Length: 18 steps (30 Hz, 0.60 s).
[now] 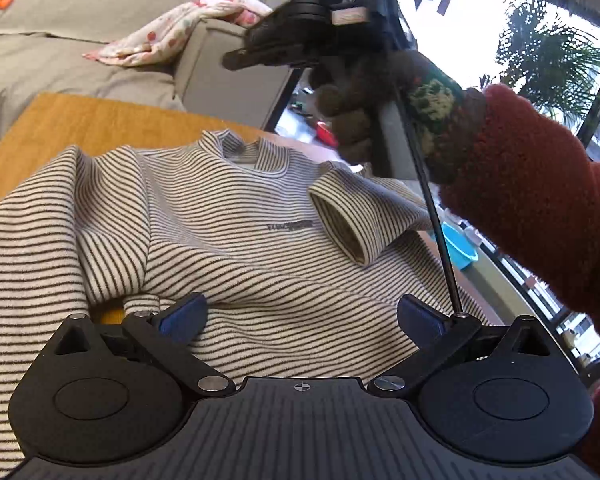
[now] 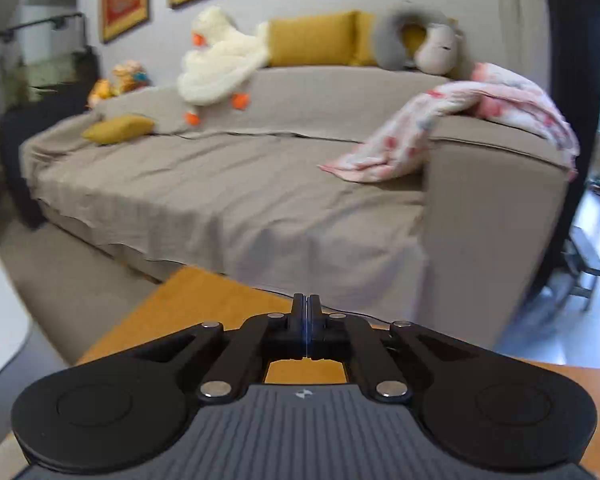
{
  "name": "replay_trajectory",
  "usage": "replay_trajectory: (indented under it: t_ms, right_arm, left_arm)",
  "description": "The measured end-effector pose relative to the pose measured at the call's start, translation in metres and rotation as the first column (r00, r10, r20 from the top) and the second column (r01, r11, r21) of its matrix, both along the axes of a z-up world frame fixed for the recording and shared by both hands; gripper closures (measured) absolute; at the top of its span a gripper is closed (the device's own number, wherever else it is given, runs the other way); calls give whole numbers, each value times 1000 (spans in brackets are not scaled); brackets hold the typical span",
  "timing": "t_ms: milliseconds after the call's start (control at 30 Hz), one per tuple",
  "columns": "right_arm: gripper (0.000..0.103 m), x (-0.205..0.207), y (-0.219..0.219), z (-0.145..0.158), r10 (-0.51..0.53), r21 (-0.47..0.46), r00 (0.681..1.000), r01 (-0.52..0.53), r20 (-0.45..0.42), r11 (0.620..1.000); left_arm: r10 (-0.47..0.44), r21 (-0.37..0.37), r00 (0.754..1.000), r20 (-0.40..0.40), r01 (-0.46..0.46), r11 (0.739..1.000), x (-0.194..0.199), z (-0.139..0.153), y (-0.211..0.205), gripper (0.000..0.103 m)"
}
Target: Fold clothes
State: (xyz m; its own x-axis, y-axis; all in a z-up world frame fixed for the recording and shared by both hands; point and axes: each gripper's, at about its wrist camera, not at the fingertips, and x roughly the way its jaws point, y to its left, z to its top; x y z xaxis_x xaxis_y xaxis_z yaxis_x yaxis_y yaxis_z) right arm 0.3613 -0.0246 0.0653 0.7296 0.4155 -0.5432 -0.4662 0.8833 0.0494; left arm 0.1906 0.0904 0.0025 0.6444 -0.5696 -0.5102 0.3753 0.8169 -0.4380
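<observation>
Could not read the small dark print on the chest of the striped sweater [image 1: 228, 240]: too blurred. Lost the sweater's left sleeve past the picture's edge, and its lower hem behind the body of the left gripper [image 1: 299, 316]. Saw the right gripper [image 1: 236, 58] only as a dark smear ahead and above, held in a gloved hand [image 1: 364, 96]. Could not make out the plush toys [image 2: 224, 56] on the sofa [image 2: 236, 200] sharply.
</observation>
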Motion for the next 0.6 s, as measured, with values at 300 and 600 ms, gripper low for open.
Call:
replay_trajectory:
  t_ms: [300,600]
  right_arm:
    - [44,-125,-83,1,153,-173,987,-144,40,974]
    - [41,-209,-112,-40,140,-328,983,-95,117,940]
  left_arm:
    - [20,-55,999,-34,-21,998,2,6,4,0]
    - [36,-122,995,-93,-47,991,7,18,4,0]
